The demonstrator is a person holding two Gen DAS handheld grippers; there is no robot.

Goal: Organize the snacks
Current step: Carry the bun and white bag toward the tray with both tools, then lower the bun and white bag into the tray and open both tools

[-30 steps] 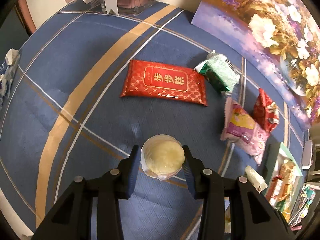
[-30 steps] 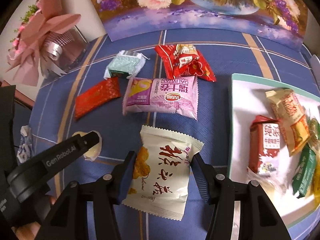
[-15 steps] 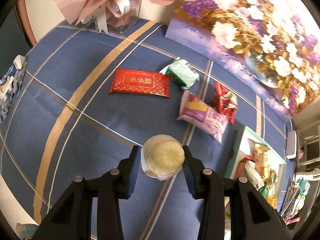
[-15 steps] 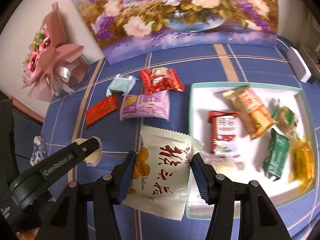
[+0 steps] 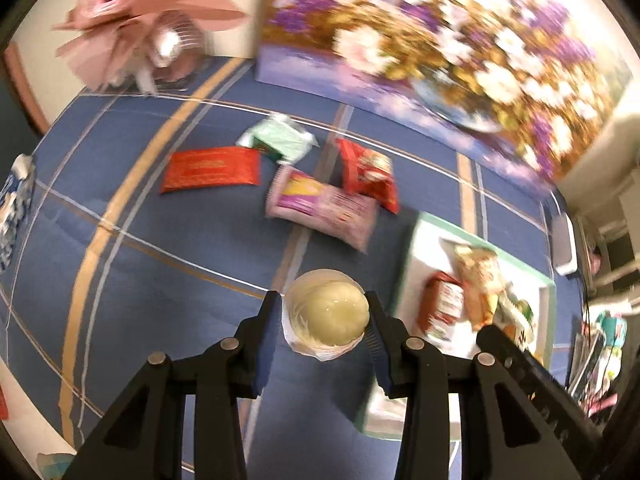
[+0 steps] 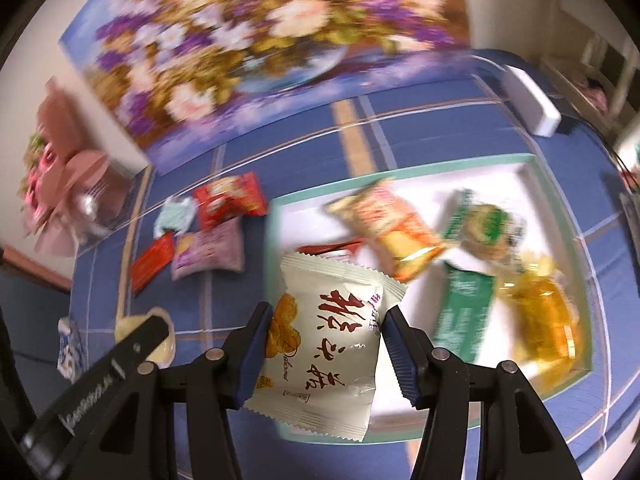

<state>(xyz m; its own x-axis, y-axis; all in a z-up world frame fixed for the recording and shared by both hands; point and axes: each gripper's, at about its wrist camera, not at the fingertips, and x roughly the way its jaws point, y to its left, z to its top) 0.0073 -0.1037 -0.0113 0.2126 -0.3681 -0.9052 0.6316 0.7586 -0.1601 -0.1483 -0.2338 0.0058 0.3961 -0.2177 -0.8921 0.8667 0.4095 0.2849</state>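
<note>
— Two grippers, contents?
— Left gripper (image 5: 325,320) pinches a round pale pastry (image 5: 326,314); right gripper (image 6: 326,330) clamps a white snack packet (image 6: 328,344) over the tray (image 6: 532,168), tray's eight o'clock corner.

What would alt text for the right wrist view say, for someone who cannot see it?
The right gripper clamps a white snack packet with red characters above a white tray that already holds several wrapped snacks. Four more packets lie left of it on the blue tablecloth, before a flower painting. The view is motion-blurred.
</note>
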